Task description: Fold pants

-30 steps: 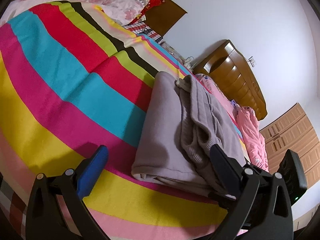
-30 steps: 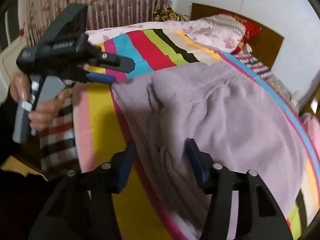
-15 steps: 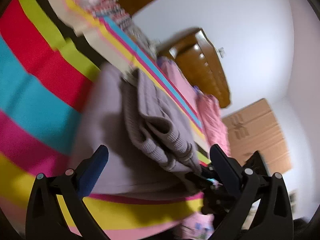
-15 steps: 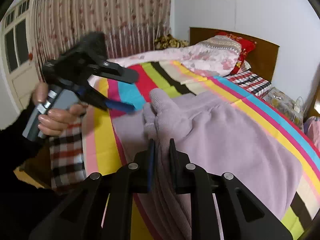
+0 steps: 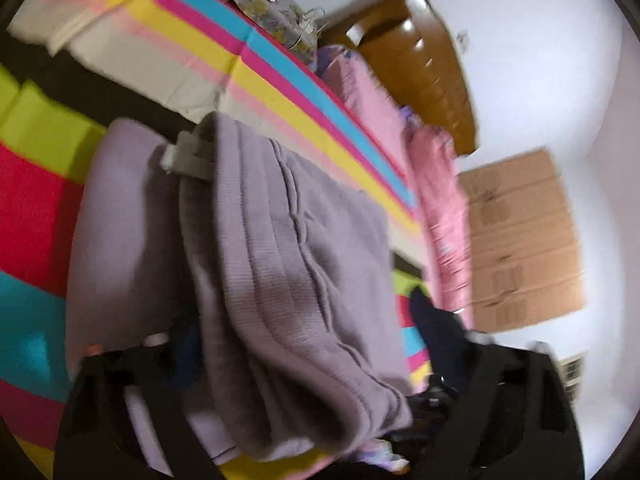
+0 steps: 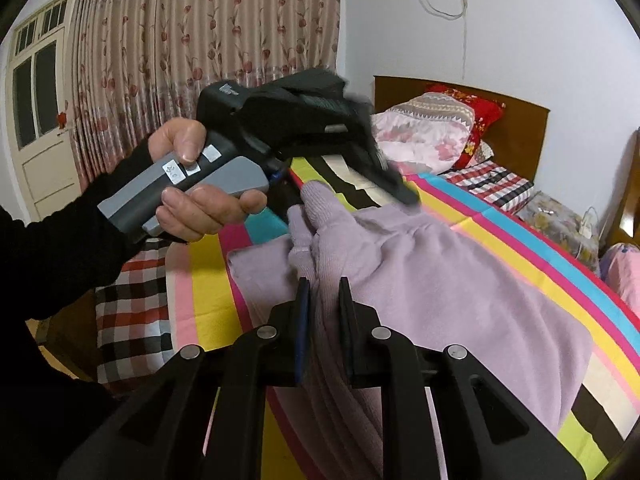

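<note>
A second ago my right claw (image 6: 324, 308) stood apart over the pants (image 6: 440, 280); now it's clamped on a bunched edge and lifting, so the next fold has begun. My left claw (image 5: 304, 364) has swung in around the cloth; blur hides its grip, so I cannot tell. The lilac pants lie half-folded and thick on the striped bedspread (image 6: 520, 236), ribbed cuff uppermost

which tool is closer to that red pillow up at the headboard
Left. The left tool reaches over the pants toward the red pillow; the right tool grips them farther back.
</note>
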The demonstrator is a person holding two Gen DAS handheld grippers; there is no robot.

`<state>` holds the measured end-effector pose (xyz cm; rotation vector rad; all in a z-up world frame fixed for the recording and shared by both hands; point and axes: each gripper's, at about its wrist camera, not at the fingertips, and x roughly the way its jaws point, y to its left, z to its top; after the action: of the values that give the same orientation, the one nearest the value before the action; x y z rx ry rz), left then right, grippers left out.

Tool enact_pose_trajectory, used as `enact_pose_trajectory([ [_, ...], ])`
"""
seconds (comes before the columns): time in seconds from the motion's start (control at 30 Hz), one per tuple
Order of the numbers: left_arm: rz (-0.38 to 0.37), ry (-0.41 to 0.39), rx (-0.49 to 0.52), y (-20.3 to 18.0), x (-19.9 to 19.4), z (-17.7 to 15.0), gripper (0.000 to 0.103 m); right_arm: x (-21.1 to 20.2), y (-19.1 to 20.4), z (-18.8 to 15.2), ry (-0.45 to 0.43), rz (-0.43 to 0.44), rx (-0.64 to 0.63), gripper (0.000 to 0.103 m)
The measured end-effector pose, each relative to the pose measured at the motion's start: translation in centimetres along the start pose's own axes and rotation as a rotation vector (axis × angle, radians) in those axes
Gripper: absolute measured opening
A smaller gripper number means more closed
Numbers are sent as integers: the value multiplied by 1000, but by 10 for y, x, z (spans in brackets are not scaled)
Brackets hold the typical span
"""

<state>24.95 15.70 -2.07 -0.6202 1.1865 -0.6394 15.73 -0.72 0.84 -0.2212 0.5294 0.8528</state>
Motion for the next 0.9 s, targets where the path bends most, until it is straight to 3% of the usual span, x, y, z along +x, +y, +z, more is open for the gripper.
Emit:
enact_pose_trajectory([
  [0.07,55,27,4,1,12,-2,49,0,1,-2,-6,-19,-3,15],
  [0.17,86,40,-12,19,22,-11,36,8,6,-8,40,-66,-23,17],
  [0.23,57,16,-26,31,22,-15,31,1,11,-14,89,-105,-37,23],
  [0.3,15,3,-42,37,17,-20,31,-28,7,-21,43,-188,5,43],
  [0.37,3,-6,-45,38,18,-21,31,-78,-12,-37,-52,-301,160,80],
  [0.4,5,-9,-40,38,19,-22,31,-101,-22,-48,-83,-357,248,85],
  [0.47,2,-12,-32,38,17,-24,31,-135,-37,-79,-90,-439,403,87],
  [0.57,-15,-16,-29,42,13,-24,33,-150,-41,-116,16,-542,500,87],
  [0.63,-31,-16,-35,44,14,-23,34,-145,-30,-132,80,-579,505,87],
  [0.73,-41,-10,-41,42,16,-22,36,-129,-20,-133,74,-576,494,87],
  [0.83,-35,-11,-29,38,15,-21,43,-107,-19,-129,88,-607,461,87],
  [0.9,-28,-15,-7,31,17,-21,53,-92,-19,-129,123,-621,420,87],
])
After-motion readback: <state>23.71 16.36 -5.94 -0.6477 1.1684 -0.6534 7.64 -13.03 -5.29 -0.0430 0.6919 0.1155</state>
